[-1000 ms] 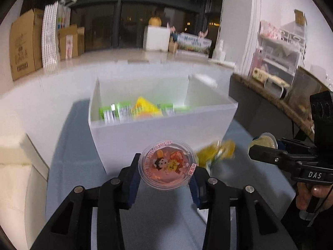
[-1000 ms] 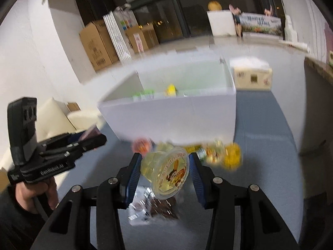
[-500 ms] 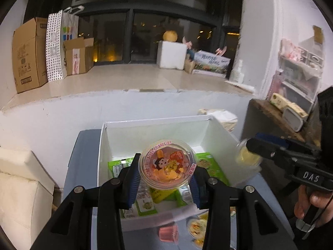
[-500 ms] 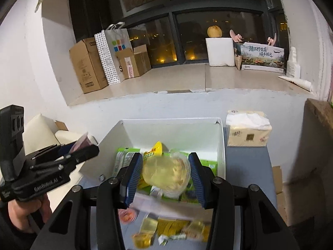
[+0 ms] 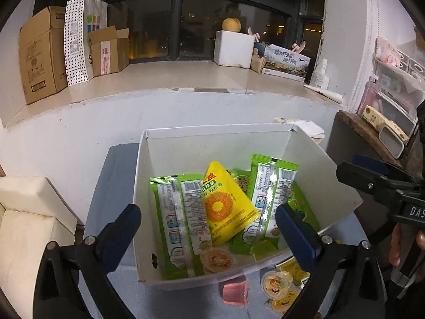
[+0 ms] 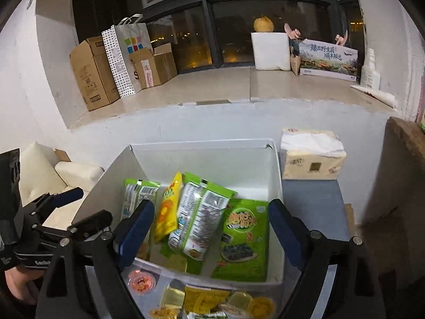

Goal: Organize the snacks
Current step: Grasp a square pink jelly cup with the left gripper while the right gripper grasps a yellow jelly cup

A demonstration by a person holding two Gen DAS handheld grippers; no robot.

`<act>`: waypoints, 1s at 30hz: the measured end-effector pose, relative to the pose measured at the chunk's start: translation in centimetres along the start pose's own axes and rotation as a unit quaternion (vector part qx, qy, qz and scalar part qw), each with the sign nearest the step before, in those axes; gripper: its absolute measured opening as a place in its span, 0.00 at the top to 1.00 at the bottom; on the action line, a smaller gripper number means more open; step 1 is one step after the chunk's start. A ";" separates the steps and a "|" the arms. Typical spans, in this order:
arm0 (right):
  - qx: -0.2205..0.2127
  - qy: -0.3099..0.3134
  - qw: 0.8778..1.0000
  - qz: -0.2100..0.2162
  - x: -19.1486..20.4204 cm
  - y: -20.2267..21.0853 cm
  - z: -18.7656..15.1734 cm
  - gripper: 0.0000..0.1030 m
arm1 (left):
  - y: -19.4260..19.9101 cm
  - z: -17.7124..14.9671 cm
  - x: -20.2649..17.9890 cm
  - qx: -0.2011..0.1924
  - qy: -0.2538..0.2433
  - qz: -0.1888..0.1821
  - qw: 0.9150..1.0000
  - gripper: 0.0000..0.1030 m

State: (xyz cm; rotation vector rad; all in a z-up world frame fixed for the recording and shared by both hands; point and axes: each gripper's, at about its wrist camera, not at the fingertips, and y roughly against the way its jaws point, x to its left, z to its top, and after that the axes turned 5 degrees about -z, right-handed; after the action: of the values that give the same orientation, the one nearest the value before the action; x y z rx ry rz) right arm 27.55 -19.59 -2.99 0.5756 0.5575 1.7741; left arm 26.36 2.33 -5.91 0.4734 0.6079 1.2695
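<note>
A white box (image 5: 342, 188) holds several green snack packets (image 5: 186, 212) and a yellow triangular packet (image 5: 225, 202). A jelly cup (image 5: 218, 260) lies inside at the box's near wall. My left gripper (image 5: 209, 234) is open and empty above the box's near side. My right gripper (image 6: 211, 230) is open and empty above the same box (image 6: 275, 164), over the green packets (image 6: 244, 236). Loose jelly cups (image 5: 276, 283) and a pink jelly (image 5: 235, 292) lie on the table in front of the box; they also show in the right wrist view (image 6: 142, 280).
A tissue pack (image 6: 310, 158) stands right of the box. Cream cushions (image 5: 29, 220) lie left. A brown shelf (image 5: 366, 130) is at the right. Cardboard boxes (image 5: 39, 53) and a paper bag (image 5: 79, 37) stand on the windowsill behind.
Both grippers rose over the box and opened. The pink jelly cup left the left jaws and the yellow cup left the right jaws; a cup now lies in the box.
</note>
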 end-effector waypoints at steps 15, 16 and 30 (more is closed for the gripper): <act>-0.004 0.007 1.000 -0.023 -2.7 5.8 -7.4 0.00 | 4.7 -6.3 -3.9 0.001 -0.026 -0.018 0.999 0.00; 0.005 0.000 1.000 -0.020 -3.1 5.7 -8.5 0.00 | 4.8 -7.1 -4.1 0.004 -0.024 -0.020 0.999 0.00; 0.084 0.000 0.995 -0.061 -6.2 0.1 -14.6 0.00 | 1.9 -12.8 -4.9 0.050 -0.005 -0.015 0.999 0.00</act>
State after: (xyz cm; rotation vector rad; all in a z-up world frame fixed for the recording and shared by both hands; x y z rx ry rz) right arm 19.74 -26.82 -14.79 0.6438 0.7320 1.6221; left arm 15.67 -2.02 -13.51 0.5514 0.6692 1.2123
